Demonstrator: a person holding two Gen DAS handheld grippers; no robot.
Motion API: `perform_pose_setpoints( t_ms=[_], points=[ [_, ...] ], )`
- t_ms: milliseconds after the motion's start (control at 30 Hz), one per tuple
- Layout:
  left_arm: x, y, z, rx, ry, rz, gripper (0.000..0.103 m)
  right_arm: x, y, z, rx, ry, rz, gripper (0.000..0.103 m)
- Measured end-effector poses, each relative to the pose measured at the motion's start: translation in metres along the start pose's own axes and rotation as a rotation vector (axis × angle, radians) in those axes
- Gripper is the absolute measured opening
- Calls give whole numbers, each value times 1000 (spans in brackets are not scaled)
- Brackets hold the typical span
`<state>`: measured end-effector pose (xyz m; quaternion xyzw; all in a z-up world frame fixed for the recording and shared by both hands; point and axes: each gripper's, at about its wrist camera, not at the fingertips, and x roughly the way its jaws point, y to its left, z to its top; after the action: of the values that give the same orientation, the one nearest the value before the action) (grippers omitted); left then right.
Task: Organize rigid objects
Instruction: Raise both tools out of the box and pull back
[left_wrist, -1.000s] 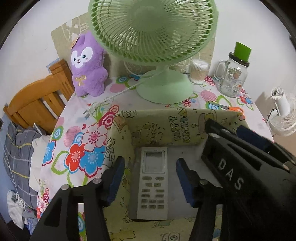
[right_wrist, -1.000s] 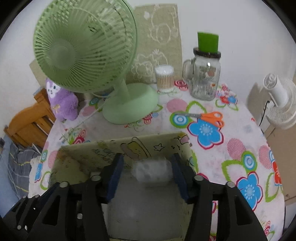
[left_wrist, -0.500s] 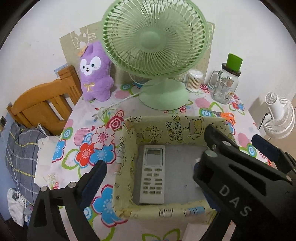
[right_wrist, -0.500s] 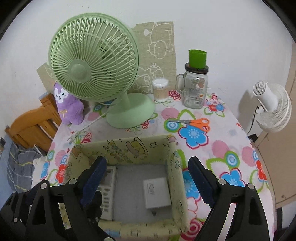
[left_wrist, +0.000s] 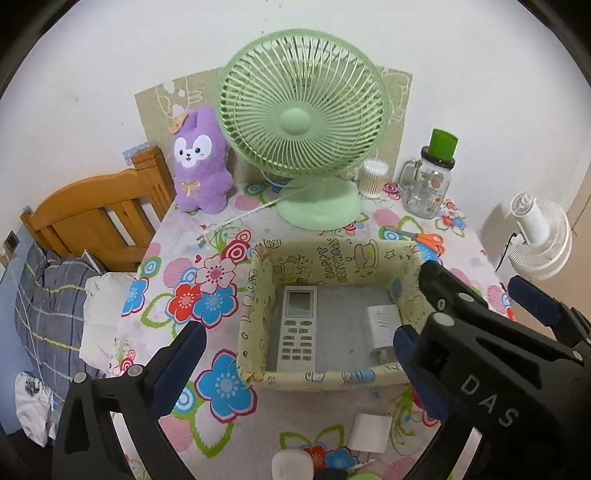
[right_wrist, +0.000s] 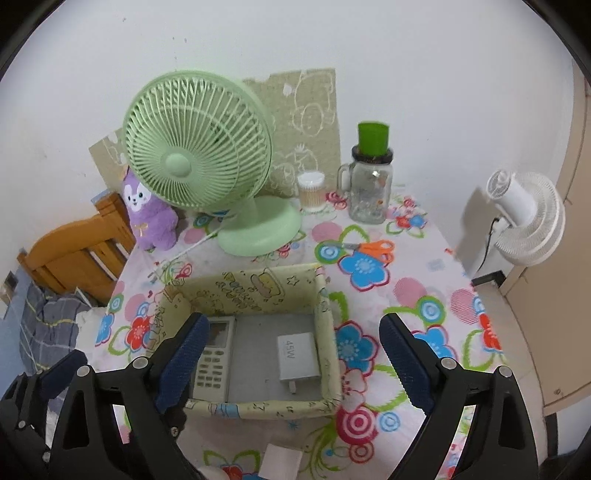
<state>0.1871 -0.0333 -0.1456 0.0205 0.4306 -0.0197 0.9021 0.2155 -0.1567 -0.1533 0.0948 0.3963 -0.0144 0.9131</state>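
A pale yellow fabric box (left_wrist: 258, 317) (right_wrist: 325, 325) sits mid-table. In it lie a white remote control (left_wrist: 297, 328) (right_wrist: 214, 360) on the left and a white 45W charger (left_wrist: 382, 325) (right_wrist: 297, 356) on the right. My left gripper (left_wrist: 295, 365) is open and empty, held above the box's near side. My right gripper (right_wrist: 291, 365) is open and empty, above the box; its black body shows in the left wrist view (left_wrist: 480, 350). A small white square object (left_wrist: 369, 432) (right_wrist: 280, 461) and a white rounded object (left_wrist: 291, 465) lie near the table's front edge.
A green desk fan (left_wrist: 303, 122) (right_wrist: 199, 147), purple plush (left_wrist: 199, 162), cotton-swab tub (right_wrist: 311, 192) and glass jar with green cup (right_wrist: 371, 188) stand at the back. Orange scissors (right_wrist: 373, 247) lie behind the box. A wooden chair (left_wrist: 99, 214) is left; a white fan (right_wrist: 524, 218) right.
Both grippers have opened wide and pulled back and up from the box. The right gripper has let go of the charger, which now lies in the box beside the remote.
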Motion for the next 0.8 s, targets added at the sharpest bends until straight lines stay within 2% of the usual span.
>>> perform_pose_setpoints(
  t_ms=[267, 800],
  points=[
    [-26, 12, -5, -44, -17, -13, 102, -36, -8, -1, 14, -37, -7, 95],
    [-70, 8, -28, -3, -61, -19, 102, -87, -15, -22, 4, -58, -15, 95]
  ],
)
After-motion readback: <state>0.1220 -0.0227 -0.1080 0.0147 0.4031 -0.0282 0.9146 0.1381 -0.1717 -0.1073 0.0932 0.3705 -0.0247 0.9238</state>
